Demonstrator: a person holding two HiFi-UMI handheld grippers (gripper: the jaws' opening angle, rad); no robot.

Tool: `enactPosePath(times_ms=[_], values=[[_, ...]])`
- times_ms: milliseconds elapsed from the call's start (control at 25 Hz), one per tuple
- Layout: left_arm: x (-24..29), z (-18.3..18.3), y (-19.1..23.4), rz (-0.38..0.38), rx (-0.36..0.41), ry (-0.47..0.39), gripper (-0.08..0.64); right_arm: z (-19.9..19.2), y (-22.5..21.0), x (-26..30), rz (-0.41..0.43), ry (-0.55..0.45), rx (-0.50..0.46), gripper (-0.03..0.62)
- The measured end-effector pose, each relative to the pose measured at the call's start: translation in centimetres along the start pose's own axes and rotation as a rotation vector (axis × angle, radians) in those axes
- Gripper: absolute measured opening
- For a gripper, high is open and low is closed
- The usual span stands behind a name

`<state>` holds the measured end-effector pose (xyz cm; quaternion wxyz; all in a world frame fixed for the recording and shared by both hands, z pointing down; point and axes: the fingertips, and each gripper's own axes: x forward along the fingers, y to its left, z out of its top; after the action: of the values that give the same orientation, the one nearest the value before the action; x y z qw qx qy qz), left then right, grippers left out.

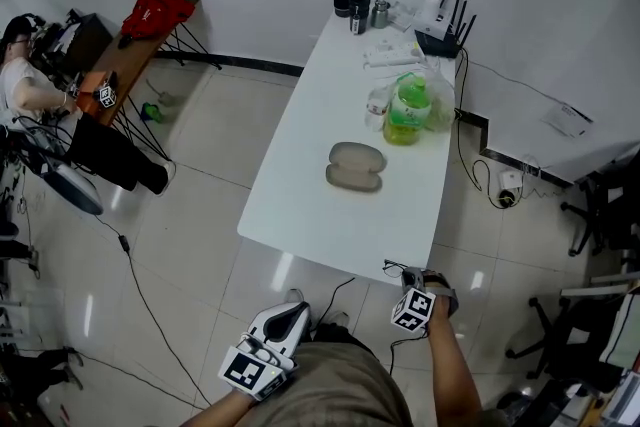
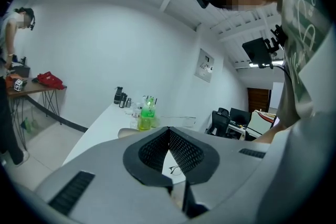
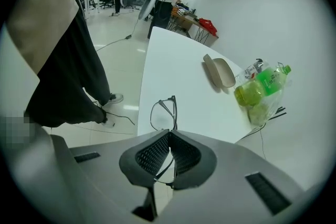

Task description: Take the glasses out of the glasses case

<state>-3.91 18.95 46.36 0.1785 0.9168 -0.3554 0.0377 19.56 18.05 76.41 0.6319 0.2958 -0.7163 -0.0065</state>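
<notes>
Tiled office floor, then a long white desk. The glasses case lies open mid-desk. At the near-right corner the right gripper is clamped on the glasses, probably by a temple: light, thin wire, fragile, so grip gently and keep off the lenses. The left gripper is closed on nothing.

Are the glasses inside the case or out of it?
Out. The right gripper is shut on the glasses, well away from the case on the table.
</notes>
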Motion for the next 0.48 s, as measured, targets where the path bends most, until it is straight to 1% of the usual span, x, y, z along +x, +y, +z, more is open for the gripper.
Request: enactPosePath(times_ms=[120, 280, 360, 480], values=[[-0.1, -0.9, 0.3, 0.006, -0.013, 0.025, 0.003, -0.5, 0.3, 0.7, 0.004, 0.013, -0.028, 0.02], [0.2, -0.4, 0.1, 0.001, -0.041, 0.002, 0.003, -1.5, 0.5, 1.6, 0.013, 0.036, -0.061, 0.019], [0.2, -0.6, 0.1, -0.002, -0.031, 0.007, 0.003, -1.7, 0.7, 1.9, 0.026, 0.033, -0.054, 0.02], [0.3, -0.5, 0.0, -0.001, -0.017, 0.012, 0.003, -1.8, 0.9, 2.1, 0.038, 0.022, -0.018, 0.018]])
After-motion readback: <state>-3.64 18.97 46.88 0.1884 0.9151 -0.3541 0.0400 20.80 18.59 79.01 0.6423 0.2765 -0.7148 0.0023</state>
